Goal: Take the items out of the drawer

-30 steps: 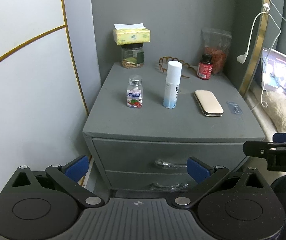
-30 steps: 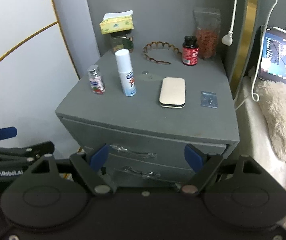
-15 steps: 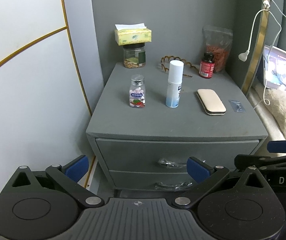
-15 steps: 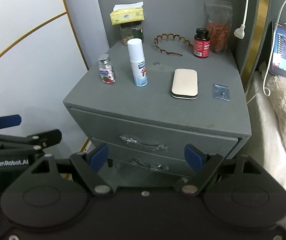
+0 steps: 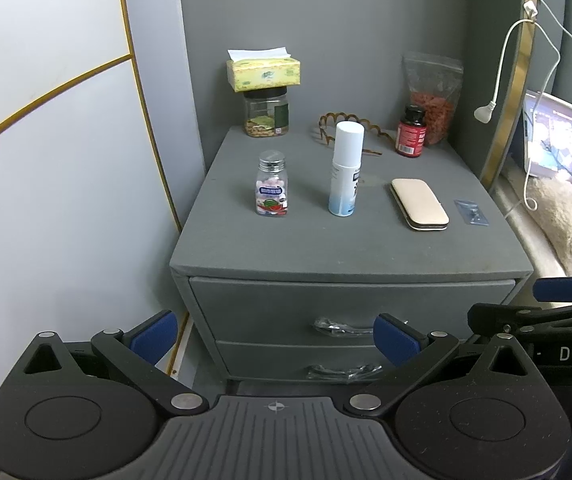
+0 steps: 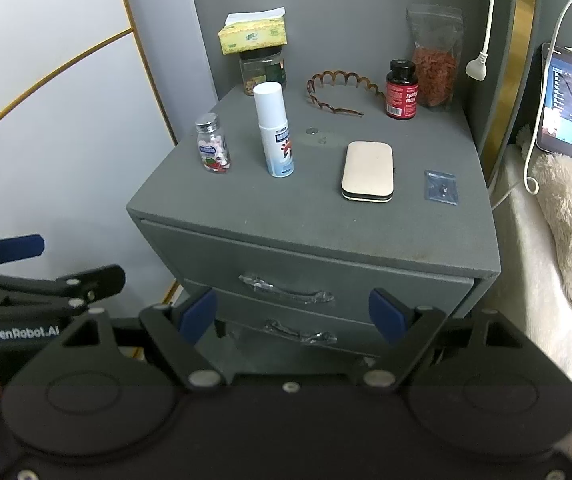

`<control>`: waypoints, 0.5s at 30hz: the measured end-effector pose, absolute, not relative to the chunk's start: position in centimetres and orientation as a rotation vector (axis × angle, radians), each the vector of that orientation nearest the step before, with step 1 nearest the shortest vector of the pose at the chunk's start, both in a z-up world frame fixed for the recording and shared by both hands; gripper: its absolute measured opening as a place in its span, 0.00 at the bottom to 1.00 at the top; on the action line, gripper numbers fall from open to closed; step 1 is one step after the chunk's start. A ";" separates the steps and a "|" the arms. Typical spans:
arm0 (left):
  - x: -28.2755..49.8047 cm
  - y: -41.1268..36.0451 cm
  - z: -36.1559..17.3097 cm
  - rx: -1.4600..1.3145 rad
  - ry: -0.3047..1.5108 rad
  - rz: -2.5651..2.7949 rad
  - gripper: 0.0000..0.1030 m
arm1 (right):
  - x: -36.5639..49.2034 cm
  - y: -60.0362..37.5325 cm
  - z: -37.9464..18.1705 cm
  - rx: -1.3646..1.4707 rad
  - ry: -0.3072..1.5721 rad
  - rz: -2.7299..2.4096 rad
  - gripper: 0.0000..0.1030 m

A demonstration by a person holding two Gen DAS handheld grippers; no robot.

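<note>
Before both grippers stands a grey nightstand with two shut drawers. Compared with a second ago, the nightstand sits a little further right and lower in the left wrist view, and further right in the right wrist view; the items on top keep their places. The left gripper has its jaws wide with nothing between them; the upper drawer lies beyond them, its clear handle just left of the right blue pad. The right gripper is likewise spread wide and empty, the upper handle between and just beyond its pads, the lower drawer below. On top, from left to right, stand a candy bottle, a white spray bottle and a beige case.
</note>
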State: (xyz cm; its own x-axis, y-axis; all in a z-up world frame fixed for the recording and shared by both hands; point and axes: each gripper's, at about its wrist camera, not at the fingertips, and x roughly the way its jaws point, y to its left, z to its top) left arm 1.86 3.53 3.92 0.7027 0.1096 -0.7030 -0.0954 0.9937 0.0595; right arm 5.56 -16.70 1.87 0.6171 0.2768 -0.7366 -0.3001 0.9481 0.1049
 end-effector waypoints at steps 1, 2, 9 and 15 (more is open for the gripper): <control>1.9 3.5 3.9 0.018 0.784 0.113 1.00 | 5.5 -16.7 1.9 -0.029 0.842 0.333 0.80; 1.9 3.5 3.9 0.018 0.784 0.112 1.00 | 5.5 -16.7 1.9 -0.030 0.843 0.334 0.80; 1.8 3.6 3.9 0.026 0.784 0.106 1.00 | 5.5 -16.6 1.9 -0.032 0.845 0.338 0.80; 1.9 3.5 3.8 0.021 0.787 0.104 1.00 | 5.5 -16.7 1.9 -0.030 0.845 0.342 0.80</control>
